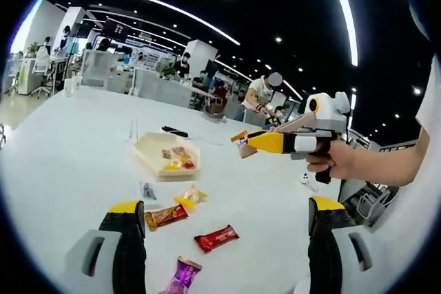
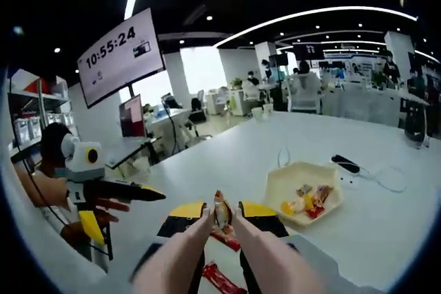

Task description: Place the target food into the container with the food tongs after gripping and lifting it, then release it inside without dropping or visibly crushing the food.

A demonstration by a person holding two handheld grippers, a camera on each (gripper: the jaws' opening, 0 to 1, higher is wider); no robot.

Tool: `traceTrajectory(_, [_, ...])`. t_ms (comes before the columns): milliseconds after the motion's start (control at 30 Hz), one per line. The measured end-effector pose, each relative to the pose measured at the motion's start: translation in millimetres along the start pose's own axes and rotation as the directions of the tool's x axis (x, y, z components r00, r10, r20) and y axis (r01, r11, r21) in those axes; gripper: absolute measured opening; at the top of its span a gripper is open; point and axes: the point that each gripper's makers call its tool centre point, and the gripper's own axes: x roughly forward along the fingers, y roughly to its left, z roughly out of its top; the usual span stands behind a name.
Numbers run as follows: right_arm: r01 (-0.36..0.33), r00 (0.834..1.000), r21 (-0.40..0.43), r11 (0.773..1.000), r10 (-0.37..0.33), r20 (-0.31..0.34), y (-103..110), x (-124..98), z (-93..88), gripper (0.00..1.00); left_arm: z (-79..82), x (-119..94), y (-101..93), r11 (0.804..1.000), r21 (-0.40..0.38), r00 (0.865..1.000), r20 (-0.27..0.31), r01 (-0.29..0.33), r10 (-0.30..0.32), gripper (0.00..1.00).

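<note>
A cream container (image 1: 153, 144) (image 2: 275, 182) on the white table holds several wrapped snacks. In the right gripper view, my right gripper (image 2: 222, 224) is shut on pale food tongs (image 2: 256, 253), whose tips pinch a small orange-wrapped snack (image 2: 220, 211) held up in the air, short of the container. The same right gripper (image 1: 270, 142) enters the left gripper view from the right with that snack (image 1: 241, 145) at its front, above the table. My left gripper (image 1: 224, 215) stands wide open and holds nothing; it also appears as the left gripper (image 2: 110, 204) in a hand.
Loose snacks lie near the front: a yellow candy (image 1: 191, 196), a red-gold packet (image 1: 165, 216), a red packet (image 1: 216, 237), a purple packet (image 1: 182, 273). A black remote-like object (image 1: 174, 131) (image 2: 344, 163) lies beyond the container. People and desks are behind.
</note>
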Motion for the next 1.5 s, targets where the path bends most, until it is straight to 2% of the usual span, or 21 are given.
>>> traceTrajectory(133, [0.004, 1.000, 0.024, 1.000, -0.004, 0.007, -1.5, 0.0, 5.3, 0.17, 0.0, -1.6, -0.1, 1.000, 0.024, 1.000, -0.025, 0.015, -0.014, 0.99])
traceTrajectory(267, [-0.002, 1.000, -0.015, 1.000, 0.002, -0.001, -1.4, -1.7, 10.2, 0.17, 8.3, -6.5, 8.6, 1.000, 0.001, 1.000, 0.009, -0.008, 0.008, 0.99])
traceTrajectory(400, [0.009, 1.000, -0.033, 0.999, -0.009, 0.016, -5.8, -4.1, 17.6, 0.17, 9.8, -3.3, 8.0, 1.000, 0.012, 1.000, 0.011, -0.002, 0.001, 0.99])
traceTrajectory(533, [0.018, 1.000, 0.000, 1.000, -0.018, 0.012, -10.1, -3.3, 14.8, 0.17, 9.1, 1.2, 5.3, 1.000, 0.024, 1.000, -0.007, 0.005, -0.005, 0.99])
traceTrajectory(633, [0.009, 1.000, -0.015, 1.000, -0.009, 0.005, -7.0, -1.8, 13.4, 0.16, 13.5, -1.2, 3.9, 1.000, 0.028, 1.000, 0.009, -0.001, 0.001, 0.99])
traceTrajectory(833, [0.019, 0.999, 0.001, 1.000, -0.019, 0.044, -9.9, -1.5, 26.6, 0.16, 12.6, -5.5, 2.3, 0.999, 0.032, 1.000, 0.004, -0.008, 0.008, 0.99])
traceTrajectory(967, [0.028, 0.997, -0.023, 0.999, -0.027, 0.073, -14.4, -1.6, 40.0, 0.16, 21.1, -16.0, 3.2, 0.998, 0.053, 0.999, 0.023, -0.024, 0.022, 0.99])
traceTrajectory(1100, [0.056, 0.994, -0.027, 0.998, -0.053, 0.091, -24.2, -4.8, 46.9, 0.16, 19.2, -18.1, 7.1, 0.998, 0.051, 0.999, 0.020, -0.032, 0.031, 0.99])
traceTrajectory(1167, [0.058, 0.994, -0.018, 0.998, -0.056, 0.092, -27.5, -5.7, 48.1, 0.16, 13.7, -21.1, 7.6, 0.998, 0.059, 0.999, -0.004, -0.037, 0.037, 0.99])
traceTrajectory(1300, [0.067, 0.995, -0.070, 0.995, -0.061, 0.081, -31.1, -5.0, 49.9, 0.16, 9.6, -25.8, 10.5, 0.998, 0.045, 0.999, -0.001, -0.053, 0.053, 0.99])
traceTrajectory(1433, [0.085, 0.992, -0.077, 0.993, -0.077, 0.096, -38.9, -5.9, 57.4, 0.16, 3.6, -20.7, 12.7, 0.998, 0.039, 0.999, -0.012, -0.050, 0.050, 0.99])
traceTrajectory(1500, [0.093, 0.991, -0.053, 0.994, -0.087, 0.103, -44.2, -6.5, 62.1, 0.16, 2.9, -17.4, 10.4, 0.998, 0.049, 0.999, -0.032, -0.040, 0.041, 0.99])
